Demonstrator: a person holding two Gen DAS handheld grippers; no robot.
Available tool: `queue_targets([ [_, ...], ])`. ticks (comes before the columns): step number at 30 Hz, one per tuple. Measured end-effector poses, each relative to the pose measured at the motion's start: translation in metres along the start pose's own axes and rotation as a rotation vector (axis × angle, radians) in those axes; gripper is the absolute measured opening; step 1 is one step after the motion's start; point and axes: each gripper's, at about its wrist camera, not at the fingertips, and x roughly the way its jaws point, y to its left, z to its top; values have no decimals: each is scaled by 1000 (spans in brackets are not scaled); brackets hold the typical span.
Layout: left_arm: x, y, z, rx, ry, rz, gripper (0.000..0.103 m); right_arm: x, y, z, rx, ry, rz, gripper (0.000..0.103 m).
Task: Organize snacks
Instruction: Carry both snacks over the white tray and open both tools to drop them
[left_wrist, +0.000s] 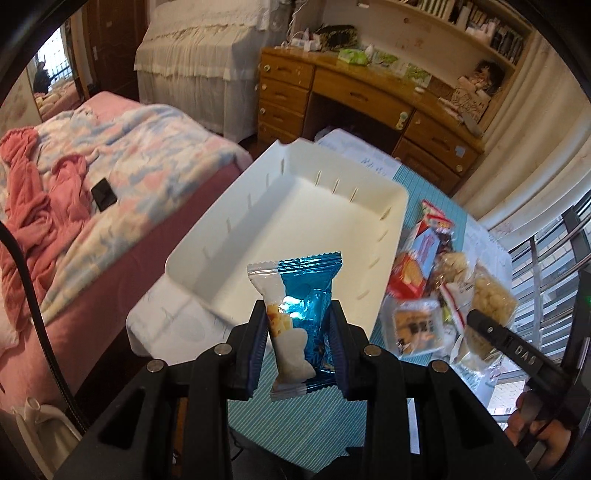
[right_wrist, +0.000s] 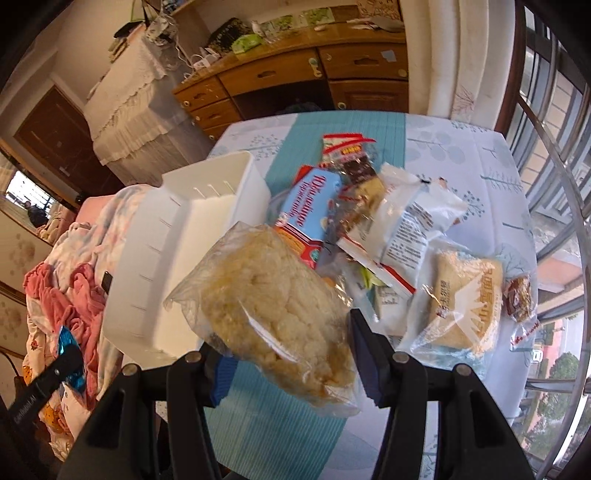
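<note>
Here, blue snack packet (left_wrist: 301, 317) clamped upright between left jaws, puffed-rice bag (right_wrist: 273, 317) clamped between right jaws

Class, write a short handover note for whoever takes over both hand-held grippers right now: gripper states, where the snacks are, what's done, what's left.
Left hand-held gripper: shut on a blue snack packet, held above the white bin.
Right hand-held gripper: shut on a clear bag of puffed snacks.
Bin: nothing in it yet.
Left: drop both in, then move the snack pile from the table.
</note>
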Motion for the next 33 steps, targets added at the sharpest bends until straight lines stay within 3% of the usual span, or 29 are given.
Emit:
queue_targets([
  [12,9,-10,51,153,-35,-120,30,-9,40,-7,-15,-88,86,56],
  [18,20,3,83,230,-31,-187,30,-12,76,-5,-2,-158,84,56],
  [33,42,43,137,398,3,-320,30,6,164,-12,20,-222,64,56],
])
